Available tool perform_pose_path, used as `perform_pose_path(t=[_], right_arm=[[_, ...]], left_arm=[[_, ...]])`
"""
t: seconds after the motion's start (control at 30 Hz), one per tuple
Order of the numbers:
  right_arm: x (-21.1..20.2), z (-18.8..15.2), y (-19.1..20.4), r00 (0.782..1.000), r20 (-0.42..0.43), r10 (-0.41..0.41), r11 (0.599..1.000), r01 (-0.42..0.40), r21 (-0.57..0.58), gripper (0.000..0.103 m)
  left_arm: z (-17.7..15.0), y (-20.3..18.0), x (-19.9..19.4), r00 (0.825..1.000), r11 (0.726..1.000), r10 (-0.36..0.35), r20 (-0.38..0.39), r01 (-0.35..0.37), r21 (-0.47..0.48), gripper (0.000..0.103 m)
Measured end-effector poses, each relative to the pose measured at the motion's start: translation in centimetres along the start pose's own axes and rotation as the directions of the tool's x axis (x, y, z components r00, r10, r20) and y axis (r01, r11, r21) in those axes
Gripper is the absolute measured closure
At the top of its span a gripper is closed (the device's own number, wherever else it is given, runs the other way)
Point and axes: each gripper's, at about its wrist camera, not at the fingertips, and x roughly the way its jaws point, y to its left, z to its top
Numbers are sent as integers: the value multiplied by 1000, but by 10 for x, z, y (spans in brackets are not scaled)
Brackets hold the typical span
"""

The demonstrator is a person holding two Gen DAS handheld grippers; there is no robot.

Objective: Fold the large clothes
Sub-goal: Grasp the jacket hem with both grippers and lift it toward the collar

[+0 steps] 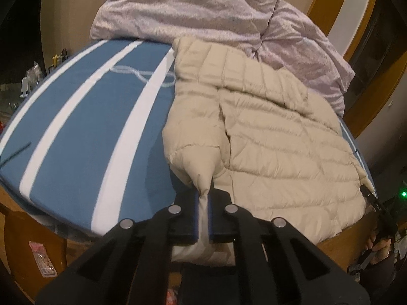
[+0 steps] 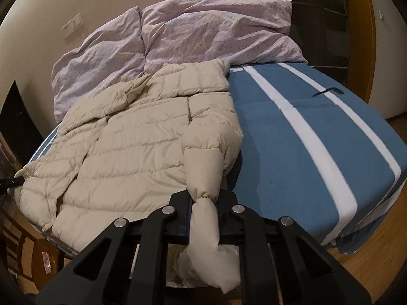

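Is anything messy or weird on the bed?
The purple duvet is heaped, crumpled, at the bed's far end. The beige puffer jacket lies rumpled, both sleeve ends pinched by the left gripper and right gripper.

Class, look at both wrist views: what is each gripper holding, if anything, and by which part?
Both hold the cream quilted puffer jacket. The left gripper pinches the cuff end of one sleeve; the right gripper pinches the cuff end of the other sleeve.

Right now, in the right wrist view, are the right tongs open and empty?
No, the right tongs are shut on a pinched part of the beige jacket.
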Motion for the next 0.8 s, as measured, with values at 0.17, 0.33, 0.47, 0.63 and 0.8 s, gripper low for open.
perform_pose_path(t=[0.17, 0.33, 0.47, 0.63, 0.8], right_arm=[[-7, 28, 6, 999, 38, -2, 1000, 2, 0, 91], [-8, 57, 10, 998, 68, 12, 1000, -13, 15, 91], [-3, 85, 17, 995, 95, 14, 1000, -15, 4, 91], [15, 121, 26, 993, 118, 13, 1000, -14, 7, 92], [44, 153, 28, 993, 115, 20, 999, -25, 40, 92]], left_arm=[[27, -13, -9, 999, 1000, 12, 47, -13, 19, 99], [59, -24, -11, 996, 1000, 19, 86, -20, 11, 99], [85, -30, -6, 994, 999, 32, 106, -32, 0, 99], [116, -31, 8, 992, 999, 45, 116, -42, -30, 99], [152, -31, 31, 990, 997, 67, 120, -63, -35, 99]])
